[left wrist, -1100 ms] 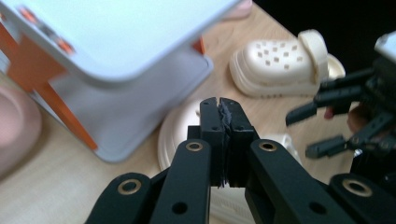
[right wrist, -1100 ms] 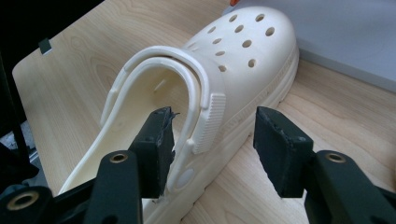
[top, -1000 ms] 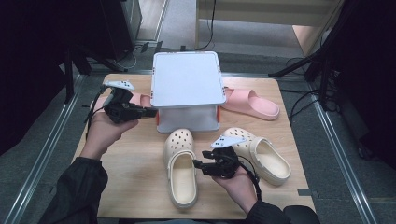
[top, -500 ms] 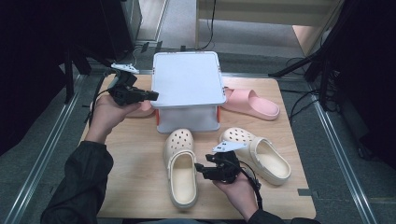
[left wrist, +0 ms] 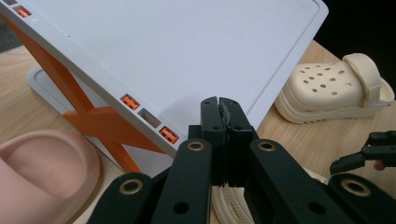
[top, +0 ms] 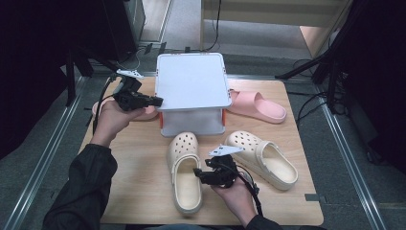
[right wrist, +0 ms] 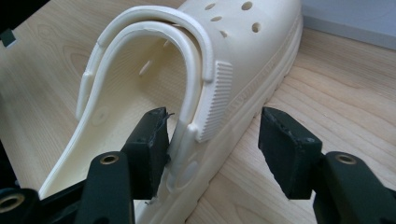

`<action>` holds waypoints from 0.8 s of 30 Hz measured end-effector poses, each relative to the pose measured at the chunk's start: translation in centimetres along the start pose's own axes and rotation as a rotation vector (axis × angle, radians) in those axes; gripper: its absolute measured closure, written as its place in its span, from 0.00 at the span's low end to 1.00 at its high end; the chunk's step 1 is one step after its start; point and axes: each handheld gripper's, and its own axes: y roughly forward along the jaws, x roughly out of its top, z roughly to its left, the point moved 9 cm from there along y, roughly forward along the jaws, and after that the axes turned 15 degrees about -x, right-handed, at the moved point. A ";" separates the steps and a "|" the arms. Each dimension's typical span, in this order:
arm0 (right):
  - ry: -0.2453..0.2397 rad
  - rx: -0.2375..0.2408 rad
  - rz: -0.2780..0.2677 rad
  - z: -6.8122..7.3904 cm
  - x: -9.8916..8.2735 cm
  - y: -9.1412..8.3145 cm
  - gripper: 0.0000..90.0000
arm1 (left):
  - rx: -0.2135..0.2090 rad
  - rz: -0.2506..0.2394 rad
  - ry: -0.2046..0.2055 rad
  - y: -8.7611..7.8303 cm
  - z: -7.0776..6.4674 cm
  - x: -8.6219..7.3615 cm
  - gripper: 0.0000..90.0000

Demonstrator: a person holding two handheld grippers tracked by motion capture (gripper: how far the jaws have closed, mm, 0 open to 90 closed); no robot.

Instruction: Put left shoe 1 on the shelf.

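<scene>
While left gripper (top: 154,100) nears shelf (top: 191,81), right gripper (top: 200,175) perhaps straddles clog (top: 184,177), jaws spread.

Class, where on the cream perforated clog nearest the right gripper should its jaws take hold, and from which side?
Grip the cream perforated clog by its side wall at the heel opening, coming from above: the right gripper is open astride that thin upright rim, one jaw inside and one outside.

Pink slide (top: 143,113) half behind left hand (top: 112,117)
</scene>
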 end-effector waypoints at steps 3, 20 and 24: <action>-0.010 -0.007 0.006 0.3 0.2 0.5 0.50 | 0.008 0.002 0.006 0.0 0.0 0.0 0.99; 0.042 -0.027 -0.001 -0.1 1.2 1.6 0.83 | 0.013 -0.010 0.011 0.1 0.0 0.0 0.99; 0.066 -0.022 0.007 -0.5 1.6 1.7 0.85 | 0.011 -0.012 0.009 0.1 0.0 -0.1 0.99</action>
